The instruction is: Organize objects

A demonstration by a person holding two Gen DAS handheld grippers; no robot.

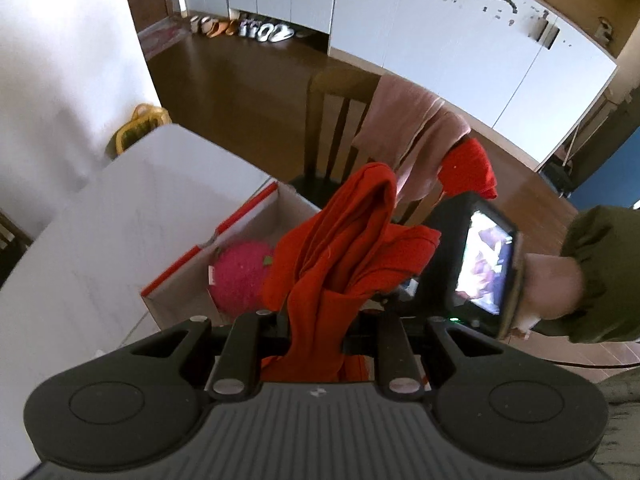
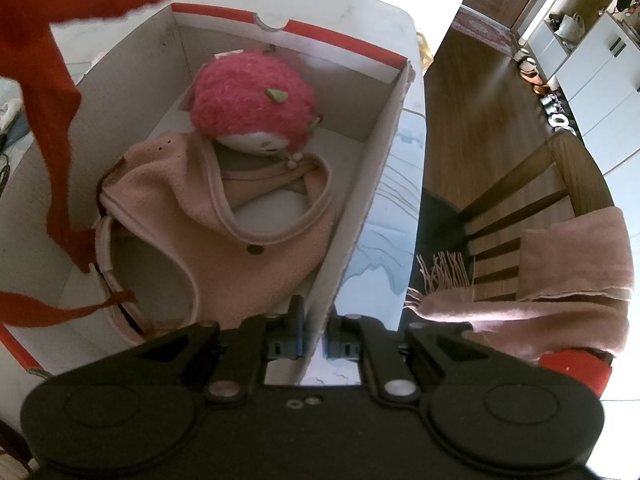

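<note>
Gripping one red cloth left gripper, right gripper clamping one box wall, one plush.

A wooden chair draped with a pink fringed scarf stands beside the white table; shoes line the white cabinets across the wooden floor.

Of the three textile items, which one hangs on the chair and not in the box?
The pink fringed scarf is draped over the chair back. The pink fleece garment lies inside the box; the red cloth hangs from the left gripper.
</note>
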